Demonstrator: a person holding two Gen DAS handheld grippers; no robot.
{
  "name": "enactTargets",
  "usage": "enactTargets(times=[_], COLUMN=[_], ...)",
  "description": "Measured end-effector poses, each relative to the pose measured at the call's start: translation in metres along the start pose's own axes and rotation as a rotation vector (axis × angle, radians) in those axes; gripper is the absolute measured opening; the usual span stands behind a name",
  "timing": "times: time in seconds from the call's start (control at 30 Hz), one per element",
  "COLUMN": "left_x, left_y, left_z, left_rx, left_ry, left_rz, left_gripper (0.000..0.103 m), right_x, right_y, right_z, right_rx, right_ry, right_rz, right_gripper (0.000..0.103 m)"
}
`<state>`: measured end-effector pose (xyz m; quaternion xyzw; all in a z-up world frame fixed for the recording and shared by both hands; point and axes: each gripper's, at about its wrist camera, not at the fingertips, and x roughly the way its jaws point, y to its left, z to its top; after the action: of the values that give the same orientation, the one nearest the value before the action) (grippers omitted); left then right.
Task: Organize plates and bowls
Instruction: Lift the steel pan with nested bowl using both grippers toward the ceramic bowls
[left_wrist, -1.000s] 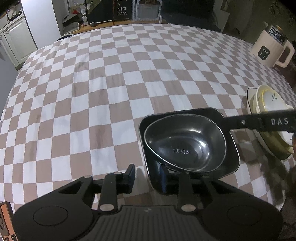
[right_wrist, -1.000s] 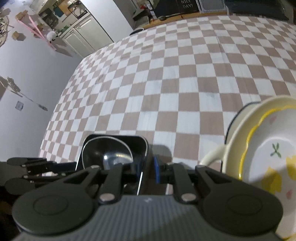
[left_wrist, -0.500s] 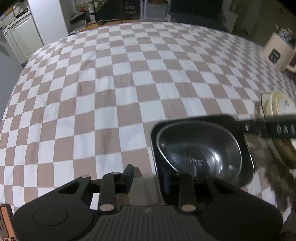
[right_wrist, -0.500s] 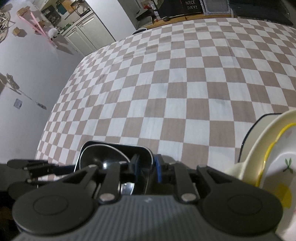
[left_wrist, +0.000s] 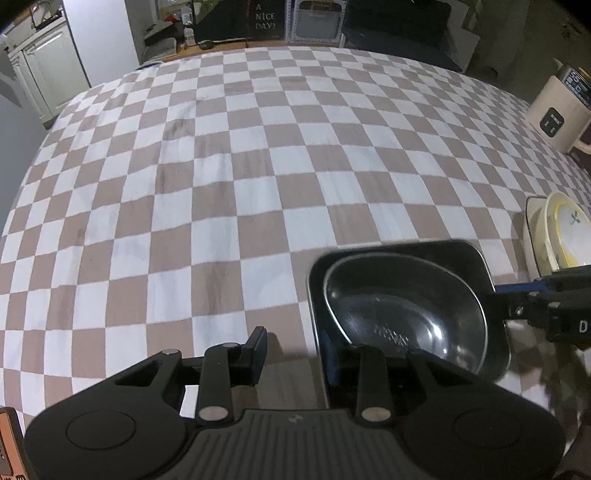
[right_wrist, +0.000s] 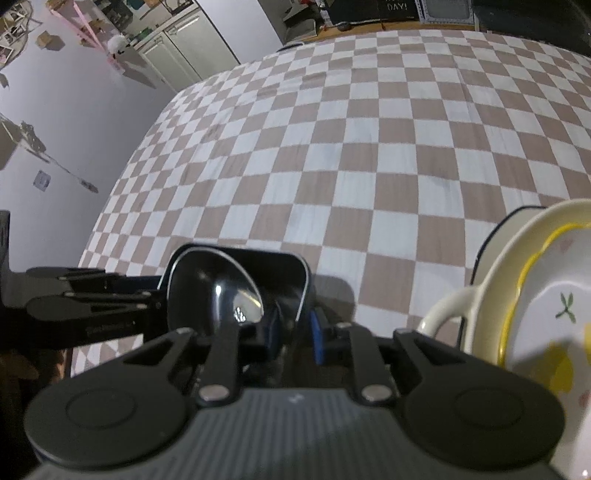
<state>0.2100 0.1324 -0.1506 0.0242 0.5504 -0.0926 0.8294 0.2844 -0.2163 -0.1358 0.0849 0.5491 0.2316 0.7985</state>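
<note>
The black tray sits on the checkered counter with a metal bowl nested in it. The right gripper has its fingers clamped on the tray's wall; the left gripper straddles the opposite wall, fingers apart. Lifted one-sided, the tray could tilt and the bowl slide out. Nearby, a handled cream dish holds a flowered plate

A brown-and-white checked cloth lay beyond the fingers; between them, a shiny metal bowl in a black tray.
</note>
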Motion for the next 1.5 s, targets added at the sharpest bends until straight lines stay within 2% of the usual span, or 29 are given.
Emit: enactTargets(times=[0.13,0.27,0.57,0.73,1.03,1.23,1.5], left_x=[0.000,-0.001,0.000,0.001,-0.013,-0.036,-0.065], left_y=[-0.001,0.003,0.011,0.019,0.015,0.011,-0.002], left_z=[-0.004,-0.004,-0.004,-0.004,-0.006,-0.004,0.003], left_rx=[0.005,-0.026,-0.097,-0.151,-0.163,-0.182,-0.215], left_ry=[0.009,-0.001,0.006,-0.003,-0.041,-0.105,-0.202], left_rz=[-0.020,-0.055,-0.146,-0.184,-0.175,-0.200,-0.251], left_gripper=[0.031,0.020,0.007,0.007,0.007,0.007,0.007], right_x=[0.005,0.007,-0.004,-0.007,-0.016,-0.032,-0.077], right_y=[0.005,0.007,-0.009,-0.011,-0.015,-0.023,-0.040], right_z=[-0.012,-0.018,-0.017,-0.015,-0.013,-0.011,-0.010], right_rx=[-0.018,0.008,0.065,0.056,0.066,0.082,0.098], right_ry=[0.033,0.020,0.000,-0.018,-0.036,-0.070,-0.151], right_rz=[-0.011,0.007,0.033,0.029,0.037,0.050,0.099], right_gripper=[0.023,0.015,0.011,0.010,0.009,0.009,0.009])
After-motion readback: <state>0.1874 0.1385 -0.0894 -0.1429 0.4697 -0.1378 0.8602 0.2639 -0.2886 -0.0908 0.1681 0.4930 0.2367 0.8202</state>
